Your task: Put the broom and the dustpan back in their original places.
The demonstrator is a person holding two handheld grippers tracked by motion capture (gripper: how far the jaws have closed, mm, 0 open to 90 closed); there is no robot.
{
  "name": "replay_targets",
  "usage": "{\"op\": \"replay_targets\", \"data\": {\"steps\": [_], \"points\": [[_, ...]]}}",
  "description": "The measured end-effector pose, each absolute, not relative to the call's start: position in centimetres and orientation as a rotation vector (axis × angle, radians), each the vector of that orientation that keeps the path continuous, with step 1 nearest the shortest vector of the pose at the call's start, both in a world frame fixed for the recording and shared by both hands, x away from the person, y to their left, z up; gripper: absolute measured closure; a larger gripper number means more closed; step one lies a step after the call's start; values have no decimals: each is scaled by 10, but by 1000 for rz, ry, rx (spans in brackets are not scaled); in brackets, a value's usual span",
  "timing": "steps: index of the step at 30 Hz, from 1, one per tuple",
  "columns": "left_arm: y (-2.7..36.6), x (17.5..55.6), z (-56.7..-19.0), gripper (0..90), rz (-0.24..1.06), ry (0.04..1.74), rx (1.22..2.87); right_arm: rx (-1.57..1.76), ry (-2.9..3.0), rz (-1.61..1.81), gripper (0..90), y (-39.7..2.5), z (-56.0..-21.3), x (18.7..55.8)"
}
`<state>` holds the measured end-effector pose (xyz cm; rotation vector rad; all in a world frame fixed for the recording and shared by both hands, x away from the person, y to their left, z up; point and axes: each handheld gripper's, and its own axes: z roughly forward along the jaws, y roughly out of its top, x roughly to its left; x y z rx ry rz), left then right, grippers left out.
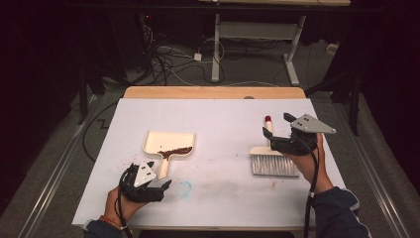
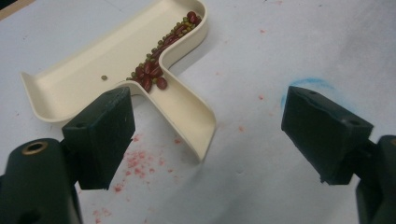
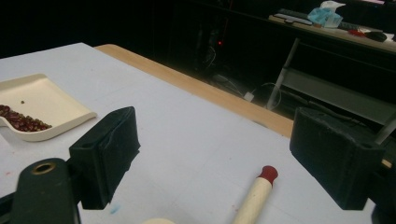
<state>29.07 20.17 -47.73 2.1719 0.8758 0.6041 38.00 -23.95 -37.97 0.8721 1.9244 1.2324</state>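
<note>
- Right now I see the desk [image 1: 218, 119] under its white sheet, with the cream dustpan [image 1: 169, 141] as my landmark left of the middle.
- Well to the right of the dustpan lies the brush [image 1: 273, 159], grey bristles toward me, its cream handle with a red tip [image 3: 268, 173] pointing away.
- My right gripper [image 1: 278, 136] hovers over that brush handle, far right of the dustpan; its jaws stand wide apart with nothing between them.
- My left gripper [image 1: 153, 184] sits just on the near side of the dustpan, beside the end of its handle; its jaws are spread apart too, gripping nothing, and the handle end lies ahead of them, not touched.
- Inside the dustpan, red and green beans [image 2: 156, 70] bank along its near wall and trail into the handle channel.
- Beside the dustpan handle, reddish specks [image 2: 137, 163] dot the sheet, and a faint blue smudge [image 1: 185, 187] lies to its near right.
</note>
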Motion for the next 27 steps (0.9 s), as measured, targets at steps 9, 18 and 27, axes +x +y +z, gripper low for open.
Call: {"op": "replay_targets", "data": {"steps": [9,18,27], "points": [[201,290,-477,170,601,870,2172,834,1940,1235,161,-239,-378,371],[201,290,-478,170,598,866,2176,804,1951,1231,162,-240,-379,363],[200,290,-478,170,597,862,2180,774,1957,1231,163,-240,-378,356]]}}
